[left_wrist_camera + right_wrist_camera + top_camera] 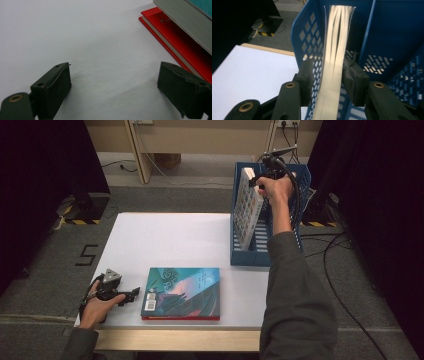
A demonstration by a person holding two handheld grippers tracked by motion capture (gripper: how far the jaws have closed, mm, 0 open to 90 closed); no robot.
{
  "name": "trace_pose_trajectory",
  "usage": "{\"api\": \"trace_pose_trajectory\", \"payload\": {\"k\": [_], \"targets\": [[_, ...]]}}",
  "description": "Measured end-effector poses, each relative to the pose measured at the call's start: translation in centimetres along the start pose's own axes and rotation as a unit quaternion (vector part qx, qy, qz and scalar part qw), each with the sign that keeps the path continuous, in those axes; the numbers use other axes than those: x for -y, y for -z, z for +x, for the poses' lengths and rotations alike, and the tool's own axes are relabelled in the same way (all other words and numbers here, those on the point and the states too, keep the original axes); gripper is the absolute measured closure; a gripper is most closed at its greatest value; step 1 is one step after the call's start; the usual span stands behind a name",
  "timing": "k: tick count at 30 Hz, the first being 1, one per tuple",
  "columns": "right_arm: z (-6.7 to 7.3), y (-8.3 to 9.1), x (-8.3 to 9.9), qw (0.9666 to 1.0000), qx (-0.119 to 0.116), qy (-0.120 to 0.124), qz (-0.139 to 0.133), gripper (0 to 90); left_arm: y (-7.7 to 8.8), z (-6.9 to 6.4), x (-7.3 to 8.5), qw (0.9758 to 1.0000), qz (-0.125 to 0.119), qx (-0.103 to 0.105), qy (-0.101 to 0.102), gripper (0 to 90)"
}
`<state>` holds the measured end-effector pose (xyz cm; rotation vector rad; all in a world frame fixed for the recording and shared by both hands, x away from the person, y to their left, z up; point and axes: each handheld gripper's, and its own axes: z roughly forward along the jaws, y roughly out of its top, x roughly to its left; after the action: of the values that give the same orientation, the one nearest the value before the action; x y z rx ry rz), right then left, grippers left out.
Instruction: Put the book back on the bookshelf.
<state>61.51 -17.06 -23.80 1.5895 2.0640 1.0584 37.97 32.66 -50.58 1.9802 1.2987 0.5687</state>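
Observation:
A book with a patterned cover [248, 207] stands upright in the left slot of a blue file rack [250, 256] at the table's far right. My right gripper [257, 179] is at its top. In the right gripper view, the book's page edge [335, 50] runs between the jaws of the right gripper [329, 80], with a gap showing at the left pad, so the gripper is open. A teal picture book [182, 292] with a red edge [172, 37] lies flat near the front of the table. My left gripper [134, 294] rests just left of it. The left gripper [113, 80] is open and holds nothing.
The white table top [170, 240] is bare between the flat book and the rack. The rack's blue lattice wall [307, 37] and a divider stand close around the upright book. Cables trail on the floor at the right.

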Motion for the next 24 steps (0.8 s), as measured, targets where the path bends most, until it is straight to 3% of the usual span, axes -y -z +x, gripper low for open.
{"api": "trace_pose_trajectory", "payload": {"k": [5, 9, 12, 16, 24], "targets": [[-0.5, 0.6, 1.3, 0.9992, -0.030, 0.024, 0.014, 59.0, 0.0, 0.0, 0.0, 1.0000, 0.000, 0.000, 0.000, 10.7], [-1.2, 0.8, 2.8, 0.9985, -0.038, 0.036, 0.017, 54.7, 0.0, 0.0, 0.0, 1.0000, 0.000, 0.000, 0.000, 10.7], [-1.5, 1.0, 3.7, 0.9980, -0.050, 0.035, 0.015, 51.6, 0.0, 0.0, 0.0, 1.0000, 0.001, 0.000, 0.000, 10.7], [-1.6, 1.8, 4.4, 0.9973, -0.053, 0.049, 0.010, 52.3, 0.0, 0.0, 0.0, 1.0000, 0.001, 0.000, 0.000, 10.7], [-1.8, 2.4, 6.7, 0.9942, -0.082, 0.067, 0.021, 52.3, 0.0, 0.0, 0.0, 1.0000, 0.001, 0.000, 0.000, 10.7]]}}
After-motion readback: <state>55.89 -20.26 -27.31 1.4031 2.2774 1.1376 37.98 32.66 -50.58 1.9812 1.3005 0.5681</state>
